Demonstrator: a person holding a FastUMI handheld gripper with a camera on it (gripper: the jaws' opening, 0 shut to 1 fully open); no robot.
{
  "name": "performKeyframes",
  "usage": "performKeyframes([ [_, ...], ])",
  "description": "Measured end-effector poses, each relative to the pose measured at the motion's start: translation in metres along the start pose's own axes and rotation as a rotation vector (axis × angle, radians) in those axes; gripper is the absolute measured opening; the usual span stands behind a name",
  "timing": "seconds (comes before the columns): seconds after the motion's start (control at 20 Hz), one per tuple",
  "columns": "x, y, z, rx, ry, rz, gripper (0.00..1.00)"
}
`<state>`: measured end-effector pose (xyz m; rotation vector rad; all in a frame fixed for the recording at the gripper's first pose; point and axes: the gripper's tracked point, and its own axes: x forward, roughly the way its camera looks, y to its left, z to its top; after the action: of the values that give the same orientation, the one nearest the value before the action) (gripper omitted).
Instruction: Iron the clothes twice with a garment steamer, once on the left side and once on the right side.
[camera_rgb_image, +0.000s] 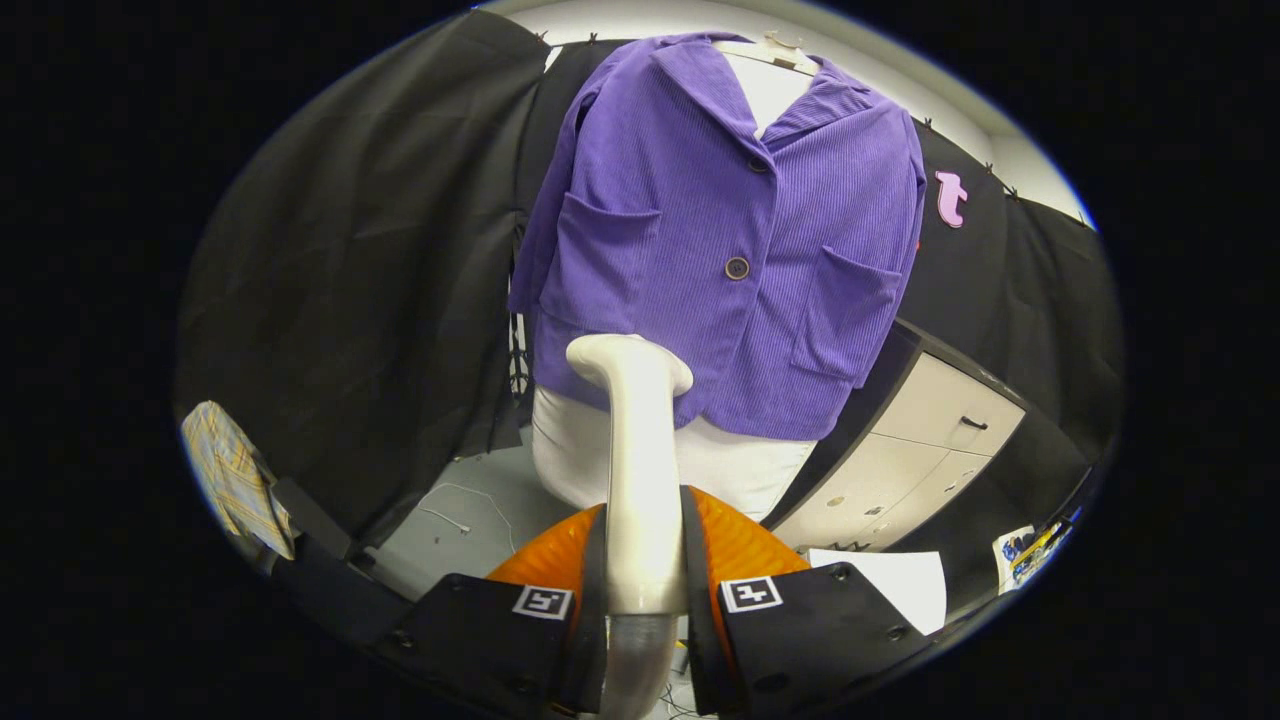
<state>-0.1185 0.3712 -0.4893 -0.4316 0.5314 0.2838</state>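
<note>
While the gripper (640, 590) points up at the clothes, its two fingers (500, 625) are clamped on the steamer (640, 470), one pressing on each side of the handle. That handle rises straight up between them and ends in a rounded head, which bends toward the jacket (730, 240) and sits at its lower hem, on the side with the left-hand pocket; whether the head touches the cloth or stands just in front of it, I cannot tell.

Hanging on a white mannequin (700, 460), the jacket is purple and ribbed, with a wide collar, two patch pockets and two dark buttons (737, 267) down the front — one near the collar, one at the middle. It is closed and hangs fairly smooth, and the mannequin's white body shows below the hem and at the neck.

Beyond the fingers and to the right of the mannequin stands a cabinet (930, 440) with pale drawer fronts and dark handles. A white sheet of paper (895, 585) lies just ahead of the right finger, and a small colourful packet (1030, 550) lies further right. To the left — well apart from the steamer — a checked cloth (232, 475) hangs low against the dark wall. A thin white cable (455, 510) trails on the grey floor (450, 535) at the mannequin's foot.
</note>
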Motion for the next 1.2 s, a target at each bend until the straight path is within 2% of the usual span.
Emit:
performKeyframes([
  [0.2,-0.009,-0.01,0.003,0.048,0.0,0.014,0.41],
  [0.55,-0.054,-0.074,0.075,0.169,-0.155,-0.019,0.41],
  [0.9,-0.085,-0.158,0.125,0.238,-0.266,-0.101,0.4],
  [1.2,-0.123,-0.243,0.164,0.262,-0.356,-0.224,0.4],
])
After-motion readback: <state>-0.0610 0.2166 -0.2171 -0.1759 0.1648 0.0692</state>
